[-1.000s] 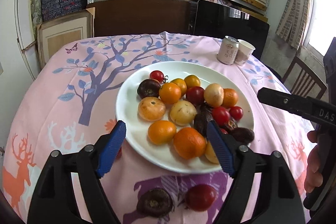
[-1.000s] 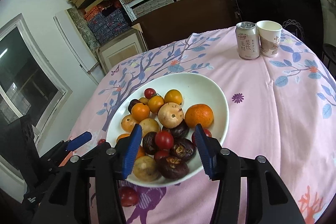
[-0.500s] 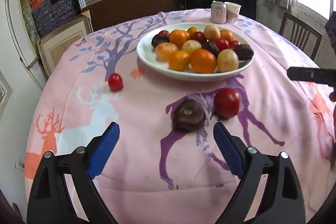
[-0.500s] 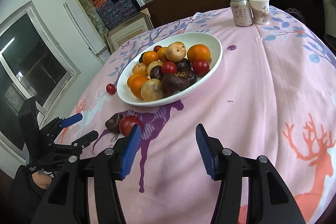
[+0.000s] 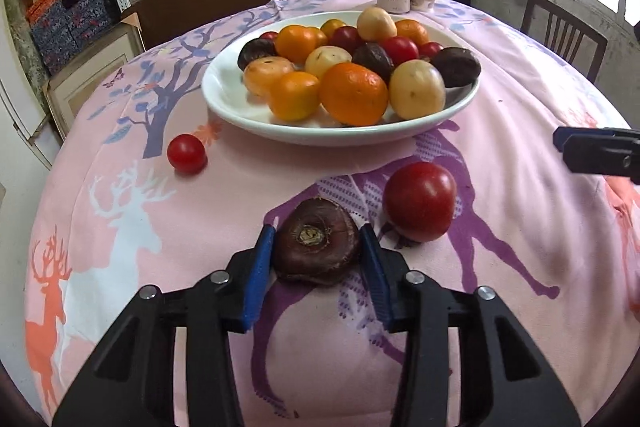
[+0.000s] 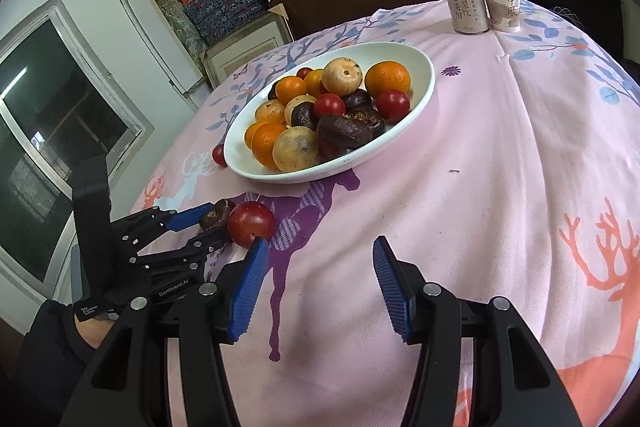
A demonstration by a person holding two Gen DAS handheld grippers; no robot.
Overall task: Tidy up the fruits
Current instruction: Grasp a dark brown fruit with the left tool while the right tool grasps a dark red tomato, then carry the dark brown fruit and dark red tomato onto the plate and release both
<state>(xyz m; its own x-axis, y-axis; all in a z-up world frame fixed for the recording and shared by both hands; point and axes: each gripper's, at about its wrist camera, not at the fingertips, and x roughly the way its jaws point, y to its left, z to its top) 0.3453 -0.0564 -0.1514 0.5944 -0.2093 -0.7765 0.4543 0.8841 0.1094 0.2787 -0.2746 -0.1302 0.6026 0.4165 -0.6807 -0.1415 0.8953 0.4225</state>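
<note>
Our left gripper (image 5: 316,247) closes on the dark fruit (image 5: 316,247), just before the white plate (image 5: 224,107); right gripper (image 6: 316,267) gapes empty. Risk, we judge: the rounded skin squirts free, knocking the neighbouring tomato (image 5: 420,201) rolling.

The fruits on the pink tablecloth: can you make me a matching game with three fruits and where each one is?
Things:
1. dark brown fruit
2. big red tomato
3. large orange

Places:
A. in the white plate
B. between the left tongs
C. loose on the tablecloth, beside the dark fruit

Pairs: 1-B, 2-C, 3-A
</note>
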